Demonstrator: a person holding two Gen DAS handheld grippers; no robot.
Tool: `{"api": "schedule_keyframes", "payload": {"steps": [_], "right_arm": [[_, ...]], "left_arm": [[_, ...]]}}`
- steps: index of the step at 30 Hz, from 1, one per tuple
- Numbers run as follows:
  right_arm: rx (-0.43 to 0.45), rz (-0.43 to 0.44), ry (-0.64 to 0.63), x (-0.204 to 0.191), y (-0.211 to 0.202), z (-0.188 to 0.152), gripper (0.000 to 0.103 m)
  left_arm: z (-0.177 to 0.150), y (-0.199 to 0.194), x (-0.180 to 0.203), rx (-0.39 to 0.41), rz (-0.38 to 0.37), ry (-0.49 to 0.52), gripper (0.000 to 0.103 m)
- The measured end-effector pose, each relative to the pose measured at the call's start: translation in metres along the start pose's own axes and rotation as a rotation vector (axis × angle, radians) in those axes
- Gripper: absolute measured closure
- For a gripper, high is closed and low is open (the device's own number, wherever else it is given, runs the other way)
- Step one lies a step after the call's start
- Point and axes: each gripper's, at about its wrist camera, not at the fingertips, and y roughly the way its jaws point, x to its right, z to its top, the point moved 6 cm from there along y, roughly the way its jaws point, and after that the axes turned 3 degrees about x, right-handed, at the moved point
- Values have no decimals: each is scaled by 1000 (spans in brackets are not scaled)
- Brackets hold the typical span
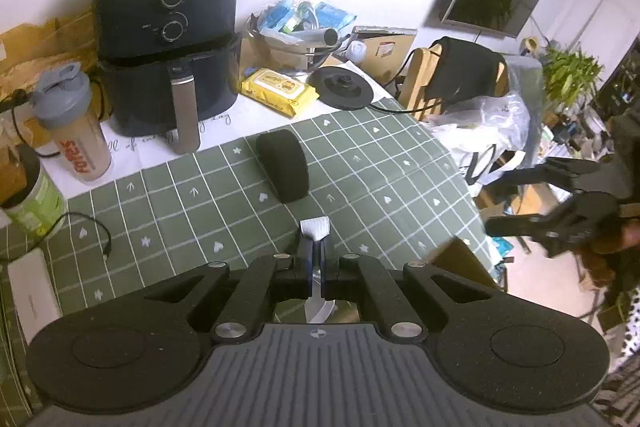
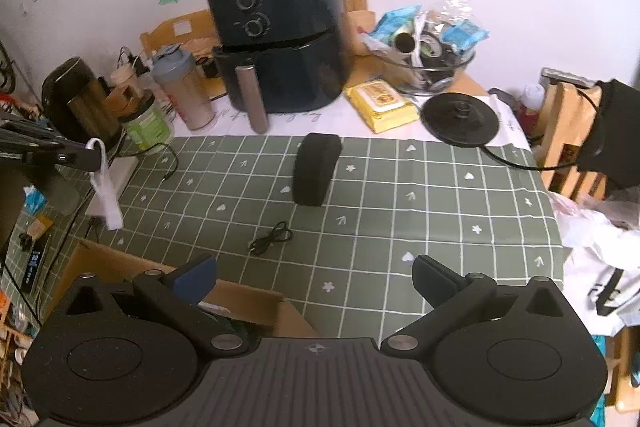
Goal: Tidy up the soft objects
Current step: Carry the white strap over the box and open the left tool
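Note:
My left gripper [image 1: 315, 242] is shut on a small white fabric strip [image 1: 315, 227], lifted above the green checked tablecloth [image 1: 200, 211]. In the right wrist view the white fabric strip [image 2: 106, 195] dangles from the left gripper [image 2: 94, 153] at the left, above an open cardboard box [image 2: 120, 263]. A black padded soft object [image 1: 284, 165] lies mid-table, beyond the left gripper; this black soft object [image 2: 316, 169] is also ahead of the right gripper. My right gripper [image 2: 314, 275] stands open with nothing between its fingers. In the left wrist view the right gripper [image 1: 516, 201] is at the right, off the table's edge.
A dark air fryer [image 1: 168, 39], shaker bottle [image 1: 74, 131], yellow wipes pack [image 1: 278, 91], kettle base [image 1: 344, 87] and glass bowl [image 2: 436, 79] of packets line the back. A small black cable [image 2: 272, 239] lies on the cloth. A chair [image 1: 452, 75] and plastic bags [image 1: 488, 123] sit past the right edge.

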Motion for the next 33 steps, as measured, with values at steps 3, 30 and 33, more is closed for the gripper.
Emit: {"api": "schedule_keyframes", "payload": {"steps": [3,30,33], "right_arm": [[-16,9,-19,-7,6,2,0],[-98,72,-117,-49,43,6,0],[-103,74,-119,-50,45,6,0]], "left_arm": [[-9,-7,3,-7,-3,-14,99],[-91,-3,1,-177,6,-142,99],[-91,-3,2,-179,14,-140,99]]}}
